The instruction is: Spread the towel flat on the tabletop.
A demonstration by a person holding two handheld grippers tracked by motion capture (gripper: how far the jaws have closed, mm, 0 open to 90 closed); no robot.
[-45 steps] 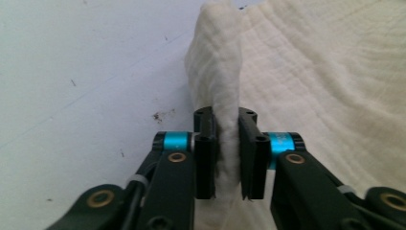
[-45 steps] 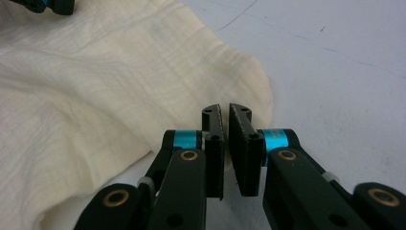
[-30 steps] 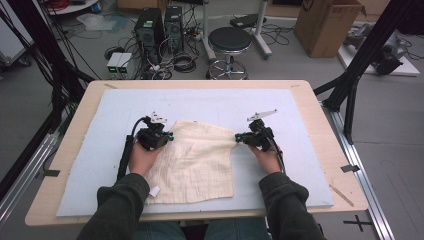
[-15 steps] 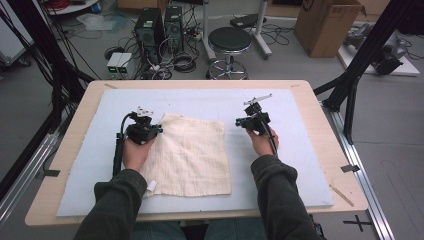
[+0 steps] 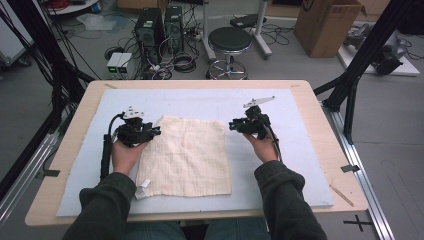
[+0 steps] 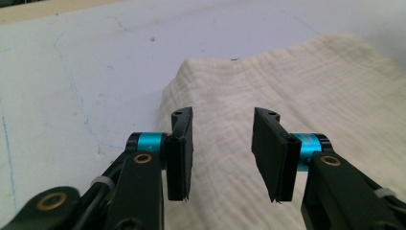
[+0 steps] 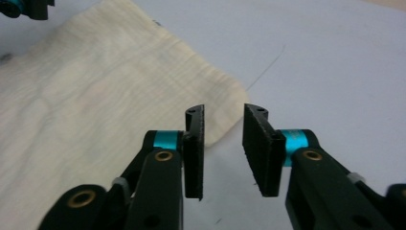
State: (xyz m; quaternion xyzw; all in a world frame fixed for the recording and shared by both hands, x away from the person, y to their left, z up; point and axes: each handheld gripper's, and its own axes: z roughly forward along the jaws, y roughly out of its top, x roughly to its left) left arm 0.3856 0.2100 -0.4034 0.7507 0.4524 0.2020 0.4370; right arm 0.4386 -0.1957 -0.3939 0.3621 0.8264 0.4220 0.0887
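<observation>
Now the cloth (image 5: pixel 186 156) lies flat and spread on the blue mat (image 5: pixel 300 165), where a second ago it was bunched between the hands. Both grippers have just been opening: left gripper (image 6: pixel 222 143) partly open above the far left corner, right gripper (image 7: pixel 224 143) slightly open beside the far right corner. Nothing held. Spread step looks done.

Wooden counter (image 5: pixel 320 107), topped by a pale blue mat (image 5: pixel 200 102). Cream cloth (image 5: pixel 187 157) spread flat at centre; small wooden stick (image 5: pixel 341 195) at four o'clock.
</observation>
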